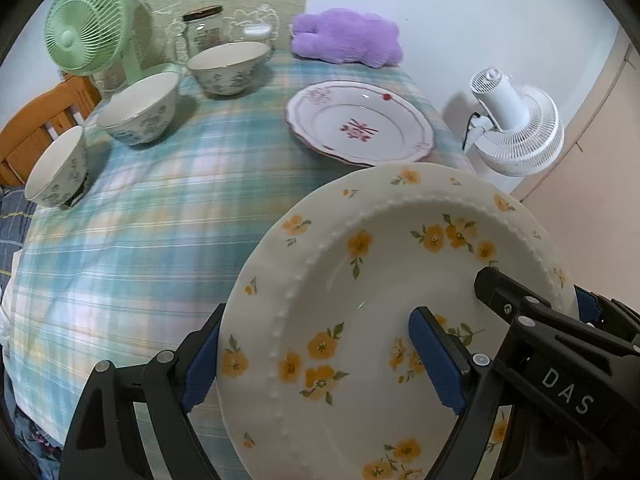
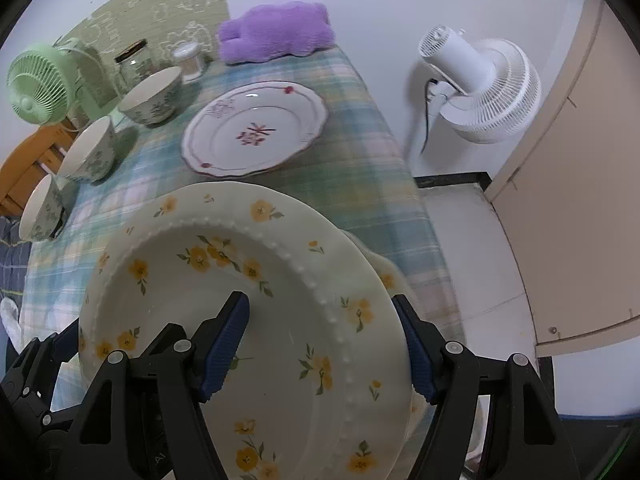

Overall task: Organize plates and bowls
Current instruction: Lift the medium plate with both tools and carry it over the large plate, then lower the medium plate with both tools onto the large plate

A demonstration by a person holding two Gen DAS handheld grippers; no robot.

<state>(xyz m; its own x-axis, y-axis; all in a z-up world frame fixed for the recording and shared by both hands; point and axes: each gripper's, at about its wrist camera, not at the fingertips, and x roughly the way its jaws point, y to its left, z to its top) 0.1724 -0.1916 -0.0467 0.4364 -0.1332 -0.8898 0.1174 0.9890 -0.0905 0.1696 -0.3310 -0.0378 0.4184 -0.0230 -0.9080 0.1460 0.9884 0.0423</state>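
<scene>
A cream plate with yellow flowers [image 1: 384,280] [image 2: 224,280] hangs tilted above the checked tablecloth, carried by both grippers. My left gripper [image 1: 318,364] is shut on its left rim, one blue pad outside and one in the well. My right gripper [image 2: 320,356] is shut on the right rim the same way, and it also shows as the right gripper [image 1: 536,296]. A second flowered rim [image 2: 388,280] peeks out under the plate. A pink-flowered plate [image 1: 360,124] [image 2: 256,128] lies flat further back. Three floral bowls [image 1: 140,108] [image 2: 90,148] stand in a row at the left.
A green fan [image 1: 86,32], glass jars [image 1: 202,30] and a purple plush [image 1: 346,36] stand along the table's back. A white fan [image 1: 516,128] sits on the floor past the right table edge [image 2: 416,208]. A wooden chair [image 1: 36,128] is at the left.
</scene>
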